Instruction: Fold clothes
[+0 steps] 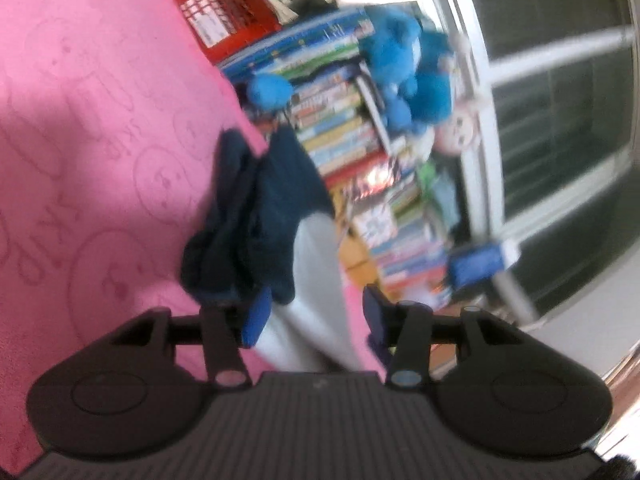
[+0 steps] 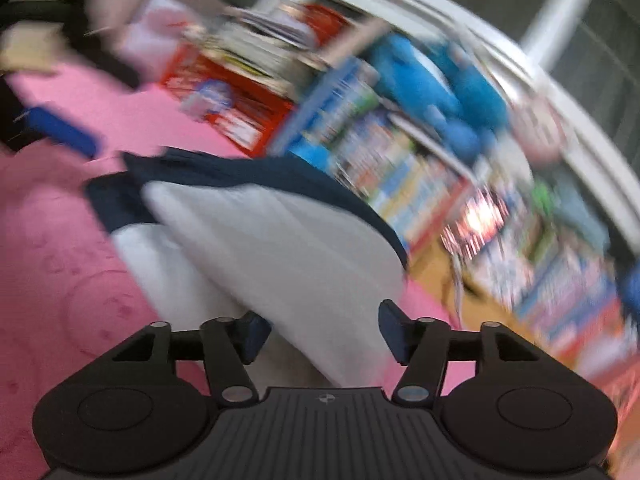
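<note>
A navy and white garment (image 1: 256, 200) lies bunched near the edge of a pink patterned blanket (image 1: 80, 120). Its white part (image 1: 316, 264) runs back between the fingers of my left gripper (image 1: 315, 318), whose blue pads stand apart and press on nothing. In the right wrist view the same garment (image 2: 272, 240) lies folded over itself, white on top with a navy border behind. My right gripper (image 2: 324, 334) is open, and the white cloth reaches in between its pads without being pinched. A blue pad of the left gripper (image 2: 64, 130) shows at upper left. Both views are blurred.
Past the blanket's edge stand stacks of books (image 1: 344, 128), a red crate (image 1: 228, 12), a blue plush toy (image 1: 408, 76) and a doll (image 1: 456, 132). A white-framed window (image 1: 480, 120) is behind them. The pink blanket (image 2: 60, 260) spreads wide to the left.
</note>
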### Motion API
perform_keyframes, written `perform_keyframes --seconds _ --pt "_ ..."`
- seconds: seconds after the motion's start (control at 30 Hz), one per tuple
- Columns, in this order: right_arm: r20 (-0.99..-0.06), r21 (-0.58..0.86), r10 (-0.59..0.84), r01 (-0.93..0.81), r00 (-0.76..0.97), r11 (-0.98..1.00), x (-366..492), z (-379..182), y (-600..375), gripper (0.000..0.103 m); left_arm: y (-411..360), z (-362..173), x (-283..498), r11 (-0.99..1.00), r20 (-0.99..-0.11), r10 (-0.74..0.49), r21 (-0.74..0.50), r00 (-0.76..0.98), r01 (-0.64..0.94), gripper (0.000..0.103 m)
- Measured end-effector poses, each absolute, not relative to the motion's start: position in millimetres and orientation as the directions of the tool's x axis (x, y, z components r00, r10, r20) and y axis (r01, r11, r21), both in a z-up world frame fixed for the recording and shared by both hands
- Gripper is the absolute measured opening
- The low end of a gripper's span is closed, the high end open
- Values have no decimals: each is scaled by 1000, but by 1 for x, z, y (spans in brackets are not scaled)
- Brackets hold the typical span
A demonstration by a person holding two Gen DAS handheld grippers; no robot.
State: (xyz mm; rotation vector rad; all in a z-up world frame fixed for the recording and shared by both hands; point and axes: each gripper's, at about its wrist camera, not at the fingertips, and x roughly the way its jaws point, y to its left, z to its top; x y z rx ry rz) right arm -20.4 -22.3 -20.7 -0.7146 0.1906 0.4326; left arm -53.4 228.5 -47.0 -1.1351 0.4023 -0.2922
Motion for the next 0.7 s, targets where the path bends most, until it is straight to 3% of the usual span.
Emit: perform_keyframes --seconds 0.27,0.4,0.47,0.5,0.53,0.6,0.7 --pt "-305 -735 435 -500 847 458 -31 -30 55 64 249 -50 -54 360 -143 -394 -933 908 10 55" --pt "-309 -736 438 -504 844 453 -22 -28 84 63 256 -48 -45 352 -116 -405 -935 907 38 55" --pt "-340 -713 431 -528 836 462 -11 -32 95 49 260 -41 -39 379 -116 -403 -924 908 50 56" --pt "-354 -691 432 -544 829 476 -5 -32 98 28 261 -34 -36 416 -129 -397 -908 909 53 56" --pt "-363 -662 432 -554 826 505 0 -31 99 19 261 -24 -33 480 -157 -383 -876 910 50 58" --pt "-328 -642 438 -538 837 547 -1 -27 96 10 258 -3 -26 626 -217 -331 -779 918 42 58" --pt "-271 -628 466 -521 842 578 -9 -18 89 8 250 25 -15 770 -246 -266 -636 932 52 58"
